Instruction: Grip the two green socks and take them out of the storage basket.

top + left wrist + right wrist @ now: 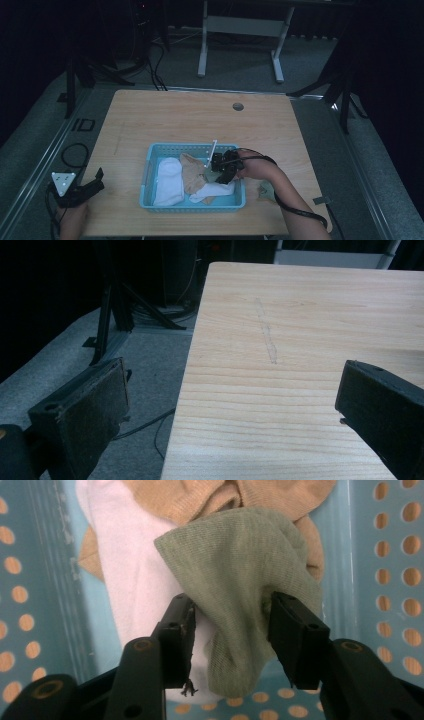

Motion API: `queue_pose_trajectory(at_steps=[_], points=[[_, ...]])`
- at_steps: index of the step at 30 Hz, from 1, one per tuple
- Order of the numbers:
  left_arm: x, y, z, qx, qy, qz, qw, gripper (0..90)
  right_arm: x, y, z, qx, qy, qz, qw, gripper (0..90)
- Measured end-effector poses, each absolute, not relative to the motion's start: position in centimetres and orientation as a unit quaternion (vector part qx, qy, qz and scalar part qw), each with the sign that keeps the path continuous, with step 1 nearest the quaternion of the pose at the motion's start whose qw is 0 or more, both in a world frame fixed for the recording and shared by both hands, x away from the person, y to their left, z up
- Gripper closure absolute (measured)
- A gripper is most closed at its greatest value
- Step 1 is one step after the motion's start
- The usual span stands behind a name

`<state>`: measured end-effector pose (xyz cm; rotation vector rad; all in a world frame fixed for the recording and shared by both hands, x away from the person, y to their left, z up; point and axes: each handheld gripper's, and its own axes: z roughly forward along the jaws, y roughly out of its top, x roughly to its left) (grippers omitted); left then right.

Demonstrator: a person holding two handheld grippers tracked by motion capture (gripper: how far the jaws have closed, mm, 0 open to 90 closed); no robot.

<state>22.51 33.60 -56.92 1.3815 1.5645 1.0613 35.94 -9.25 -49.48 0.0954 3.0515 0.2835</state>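
The right gripper (231, 630) has its fingers (177, 630) closed on a green sock (240, 575), over white socks (169, 180) and a tan sock (192, 172) at three o'clock in the blue basket (146, 175). The left gripper (232, 405) hangs open at the bench's (175, 115) eight o'clock edge.

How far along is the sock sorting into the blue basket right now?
Done: white socks and a tan sock lie in the perforated blue plastic basket. In hand: the right gripper holds a grey-green sock over it. Left: one more sock on the wooden table; the left gripper is open, idle.
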Motion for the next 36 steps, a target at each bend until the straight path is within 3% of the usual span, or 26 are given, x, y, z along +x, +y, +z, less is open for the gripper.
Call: queue_pose_trajectory(at_steps=[6,9,36], points=[[22.5,33.6,-56.9,0.544,0.615,0.418,0.389,0.4,36.0,-9.1,-49.6,0.027,0.996,0.086,0.024,77.1],[22.5,33.6,-56.9,0.544,0.615,0.418,0.389,0.4,35.9,-9.1,-49.5,0.024,0.996,0.081,0.02,81.9],[22.5,33.6,-56.9,0.544,0.616,0.418,0.388,0.4,34.7,-10.7,-40.9,0.013,0.986,0.151,0.068,84.1]])
